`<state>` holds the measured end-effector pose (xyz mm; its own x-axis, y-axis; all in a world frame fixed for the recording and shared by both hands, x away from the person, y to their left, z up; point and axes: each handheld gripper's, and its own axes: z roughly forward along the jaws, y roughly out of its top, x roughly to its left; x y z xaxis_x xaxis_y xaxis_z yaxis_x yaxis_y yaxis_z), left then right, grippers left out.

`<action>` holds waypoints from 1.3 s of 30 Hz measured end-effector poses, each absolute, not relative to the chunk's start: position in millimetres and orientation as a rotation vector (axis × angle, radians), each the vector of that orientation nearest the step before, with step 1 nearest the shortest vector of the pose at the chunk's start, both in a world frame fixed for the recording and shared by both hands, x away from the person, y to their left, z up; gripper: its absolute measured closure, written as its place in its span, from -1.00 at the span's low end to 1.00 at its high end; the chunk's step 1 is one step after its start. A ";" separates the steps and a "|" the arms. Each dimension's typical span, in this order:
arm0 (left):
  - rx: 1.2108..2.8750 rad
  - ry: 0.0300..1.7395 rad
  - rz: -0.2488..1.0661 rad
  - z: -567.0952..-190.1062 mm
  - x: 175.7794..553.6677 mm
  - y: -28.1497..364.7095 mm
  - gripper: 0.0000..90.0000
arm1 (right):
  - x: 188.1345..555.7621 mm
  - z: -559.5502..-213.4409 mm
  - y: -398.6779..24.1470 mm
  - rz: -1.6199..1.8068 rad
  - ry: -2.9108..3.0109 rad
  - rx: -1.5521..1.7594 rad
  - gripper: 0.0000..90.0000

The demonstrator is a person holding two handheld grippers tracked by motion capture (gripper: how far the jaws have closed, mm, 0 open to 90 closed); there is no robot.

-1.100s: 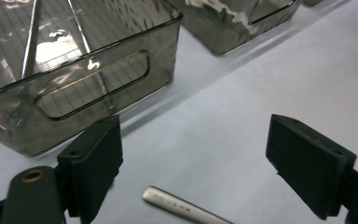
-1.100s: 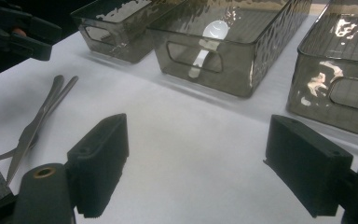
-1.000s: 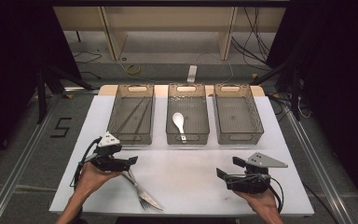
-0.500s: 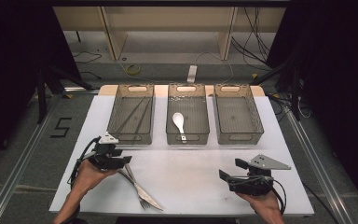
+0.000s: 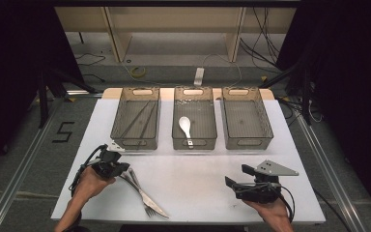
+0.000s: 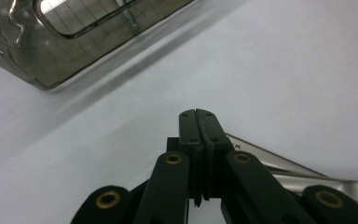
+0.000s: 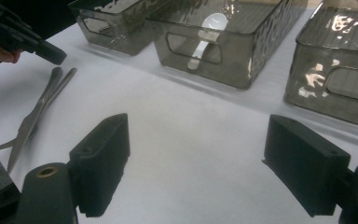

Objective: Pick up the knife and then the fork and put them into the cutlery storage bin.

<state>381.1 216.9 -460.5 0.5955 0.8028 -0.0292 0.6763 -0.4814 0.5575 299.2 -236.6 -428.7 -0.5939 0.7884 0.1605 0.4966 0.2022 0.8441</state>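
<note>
Left bin [image 5: 136, 118]: thin dark sticks.
Middle bin [image 5: 194, 117]: white spoon [image 5: 185, 126].
Right bin [image 5: 247, 117]: bare.
Left gripper [image 5: 121, 168]: just clenched, empty, beside knife [image 5: 142, 191].
Right gripper [image 5: 232, 177]: released.

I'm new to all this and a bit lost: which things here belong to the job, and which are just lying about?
Likely in the job: knife, fork, white spoon, left bin, middle bin, right bin.
Just lying about: white power strip, yellow cable coil, floor marking 5.
</note>
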 end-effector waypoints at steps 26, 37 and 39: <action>2.463 1.204 0.273 -469.3 374.8 211.8 0.97 | 298.7 -428.9 -235.6 1.356 2.188 1.211 -0.48; 2.514 1.209 0.192 -466.9 354.7 208.8 0.97 | 298.4 -428.9 -235.2 1.349 2.191 1.208 -0.48; 2.512 1.223 0.178 -466.5 351.2 211.0 0.97 | 298.5 -429.0 -235.0 1.349 2.193 1.209 -0.48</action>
